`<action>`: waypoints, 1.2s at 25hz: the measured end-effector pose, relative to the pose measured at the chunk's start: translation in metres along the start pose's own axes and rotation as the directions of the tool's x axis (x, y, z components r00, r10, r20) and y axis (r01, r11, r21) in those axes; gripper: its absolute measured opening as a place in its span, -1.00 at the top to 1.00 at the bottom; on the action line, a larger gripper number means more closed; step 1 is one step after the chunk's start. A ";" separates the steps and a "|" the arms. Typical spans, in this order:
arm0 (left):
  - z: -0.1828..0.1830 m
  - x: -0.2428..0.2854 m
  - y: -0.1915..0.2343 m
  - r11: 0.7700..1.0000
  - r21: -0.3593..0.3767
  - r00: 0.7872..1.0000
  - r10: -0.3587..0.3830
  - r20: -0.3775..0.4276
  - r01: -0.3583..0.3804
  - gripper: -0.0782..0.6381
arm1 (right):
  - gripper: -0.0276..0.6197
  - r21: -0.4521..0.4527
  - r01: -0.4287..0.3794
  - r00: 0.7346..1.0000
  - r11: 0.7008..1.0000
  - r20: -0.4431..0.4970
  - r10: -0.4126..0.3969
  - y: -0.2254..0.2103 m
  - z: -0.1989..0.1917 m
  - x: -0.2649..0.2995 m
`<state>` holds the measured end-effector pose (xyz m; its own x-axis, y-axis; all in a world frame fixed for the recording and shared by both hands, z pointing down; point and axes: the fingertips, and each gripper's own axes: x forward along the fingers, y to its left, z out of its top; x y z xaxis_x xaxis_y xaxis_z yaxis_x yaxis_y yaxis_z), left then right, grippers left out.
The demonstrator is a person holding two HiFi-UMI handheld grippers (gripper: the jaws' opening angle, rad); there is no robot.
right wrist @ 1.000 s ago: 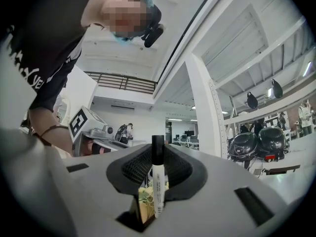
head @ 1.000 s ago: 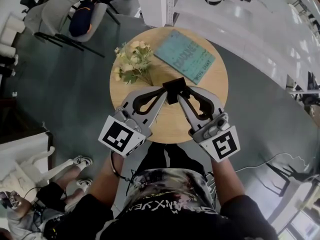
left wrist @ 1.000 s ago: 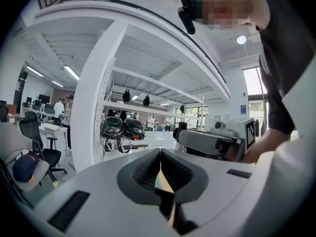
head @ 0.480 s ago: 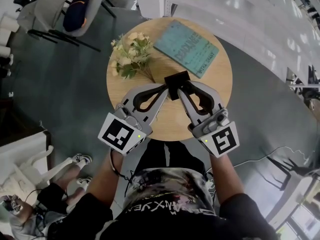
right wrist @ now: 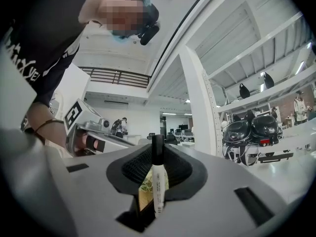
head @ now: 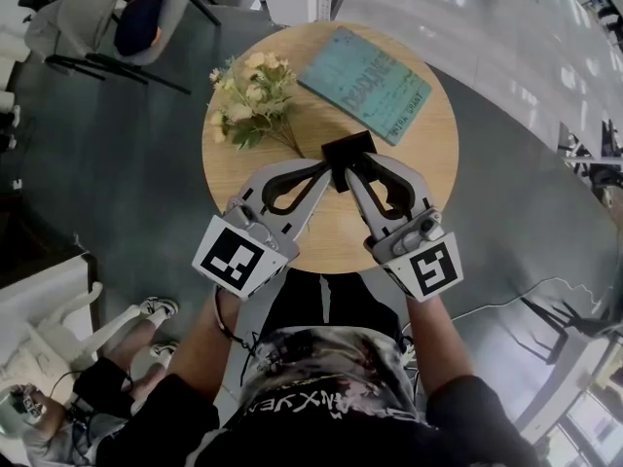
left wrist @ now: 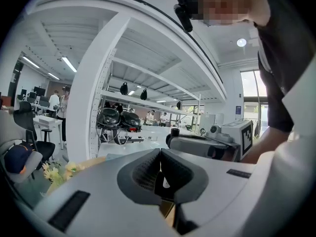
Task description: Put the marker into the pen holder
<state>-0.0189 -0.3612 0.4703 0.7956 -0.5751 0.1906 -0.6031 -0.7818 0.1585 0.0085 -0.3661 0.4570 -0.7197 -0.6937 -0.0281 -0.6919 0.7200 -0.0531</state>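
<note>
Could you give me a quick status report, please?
Left gripper shut, tips at pen holder. Right gripper shut on marker, held upright, not yet in. Flowers and book lie apart from it.

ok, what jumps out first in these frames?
The left gripper and right gripper meet tip to tip at the black pen holder in the middle of the round wooden table. The right one's fingers clamp a white marker with a black cap, upright. Beyond them lie a teal book, far right, and pale flowers, far left.
</note>
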 end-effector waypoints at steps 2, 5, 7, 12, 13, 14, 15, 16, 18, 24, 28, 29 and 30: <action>-0.005 0.001 0.000 1.000 -0.003 1.000 -0.004 -0.005 0.004 0.72 | 0.69 0.004 0.004 1.000 1.000 -0.005 -0.004 -0.001 -0.007 0.000; -0.013 0.004 0.002 1.000 -0.010 1.000 -0.007 -0.009 0.007 0.72 | 0.69 0.010 0.017 1.000 1.000 -0.009 -0.017 -0.003 -0.017 0.001; -0.019 0.005 0.003 1.000 -0.016 1.000 -0.008 -0.011 0.008 0.72 | 0.69 0.009 0.022 1.000 1.000 -0.014 -0.022 -0.003 -0.024 0.002; -0.030 0.007 0.000 1.000 -0.019 1.000 -0.011 -0.019 0.011 0.72 | 0.69 0.018 0.021 1.000 1.000 -0.024 -0.020 0.001 -0.040 -0.004; -0.032 0.007 -0.001 1.000 -0.020 1.000 -0.011 -0.021 0.011 0.72 | 0.69 0.017 0.026 0.999 1.000 -0.029 -0.026 0.000 -0.041 -0.004; -0.033 0.008 -0.002 1.000 -0.021 1.000 -0.011 -0.021 0.011 0.72 | 0.69 0.019 0.027 0.999 0.999 -0.040 -0.026 0.000 -0.045 -0.005; -0.035 0.008 -0.002 1.000 -0.022 1.000 -0.011 -0.021 0.010 0.72 | 0.69 0.023 0.023 0.998 0.999 -0.051 -0.022 0.001 -0.050 -0.007; -0.036 0.008 -0.003 1.000 -0.022 1.000 -0.010 -0.021 0.010 0.72 | 0.69 0.027 0.018 0.998 0.999 -0.059 -0.016 0.003 -0.054 -0.009; -0.039 0.008 -0.005 1.000 -0.024 1.000 -0.008 -0.023 0.007 0.72 | 0.69 0.034 0.009 0.997 0.999 -0.080 -0.006 0.006 -0.063 -0.013; -0.044 0.006 -0.011 1.000 -0.028 1.000 -0.006 -0.025 0.006 0.72 | 0.69 0.001 0.043 0.998 0.999 -0.051 -0.043 0.002 -0.062 -0.010; -0.045 0.004 -0.014 0.999 -0.032 1.000 -0.005 -0.023 0.005 0.72 | 0.70 -0.006 0.054 0.995 0.999 -0.079 -0.055 0.002 -0.072 -0.013; -0.045 0.004 -0.015 0.999 -0.033 1.000 -0.005 -0.023 0.005 0.72 | 0.70 -0.009 0.058 0.995 0.998 -0.086 -0.058 0.002 -0.075 -0.014; -0.046 0.004 -0.016 0.999 -0.034 1.000 -0.006 -0.024 0.005 0.72 | 0.70 -0.015 0.061 0.994 0.998 -0.092 -0.062 0.002 -0.077 -0.015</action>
<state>-0.0092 -0.3402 0.5127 0.7973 -0.5648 0.2128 -0.6009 -0.7760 0.1918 0.0133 -0.3530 0.5343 -0.6776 -0.7324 0.0672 -0.7353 0.6766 -0.0400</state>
